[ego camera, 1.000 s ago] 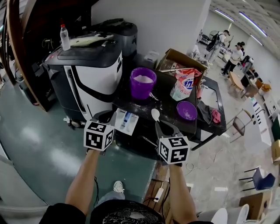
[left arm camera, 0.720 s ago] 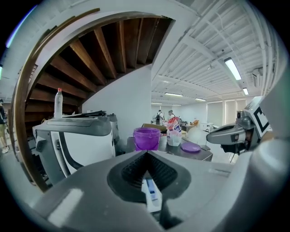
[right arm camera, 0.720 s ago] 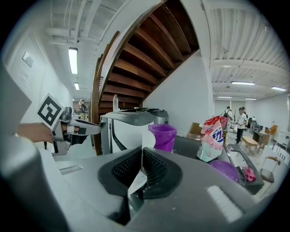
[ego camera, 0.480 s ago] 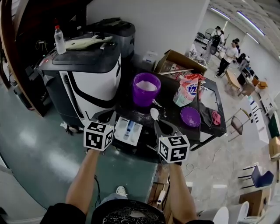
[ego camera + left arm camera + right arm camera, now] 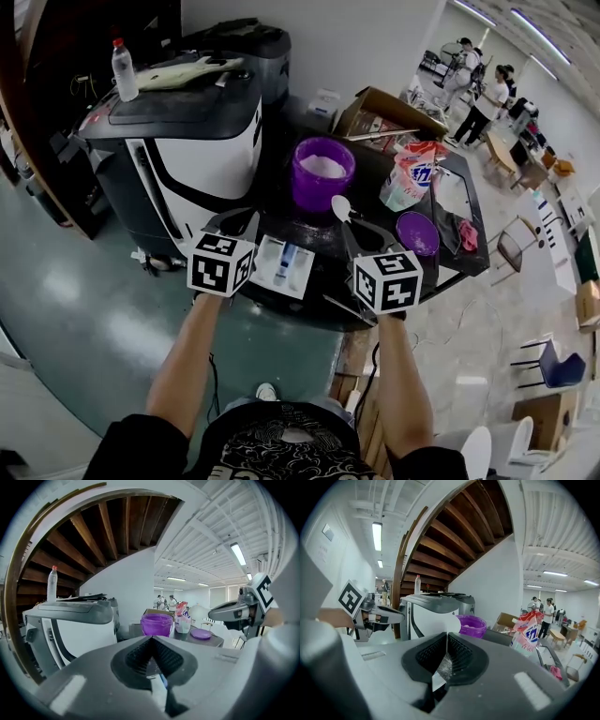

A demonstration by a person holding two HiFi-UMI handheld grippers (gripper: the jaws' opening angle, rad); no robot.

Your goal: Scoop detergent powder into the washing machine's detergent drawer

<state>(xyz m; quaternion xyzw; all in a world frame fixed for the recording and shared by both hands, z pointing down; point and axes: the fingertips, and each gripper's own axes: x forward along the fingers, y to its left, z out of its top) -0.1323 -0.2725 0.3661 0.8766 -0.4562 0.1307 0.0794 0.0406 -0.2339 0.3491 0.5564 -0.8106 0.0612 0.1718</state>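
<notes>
Right gripper (image 5: 446, 641): jaws clamped on handle of white plastic spoon (image 5: 340, 206), bowl raised just beside purple plastic bucket of white powder (image 5: 323, 173). Left gripper (image 5: 151, 644): jaws pinched on edge of white detergent drawer with blue insert (image 5: 281, 265), at black table (image 5: 375, 192) front edge, near grey-white washing machine (image 5: 187, 150).

purple tub (image 5: 314, 194): glossy plastic. box (image 5: 389, 103): matt cardboard. washing machine (image 5: 202, 155): smooth glossy plastic. ceiling beams (image 5: 101, 531): wood.

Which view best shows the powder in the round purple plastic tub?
The head view: it looks down into the round purple plastic tub and shows white powder inside. The left gripper view shows only the tub's side wall; the right gripper view shows its side and rim, hardly any powder.
</notes>
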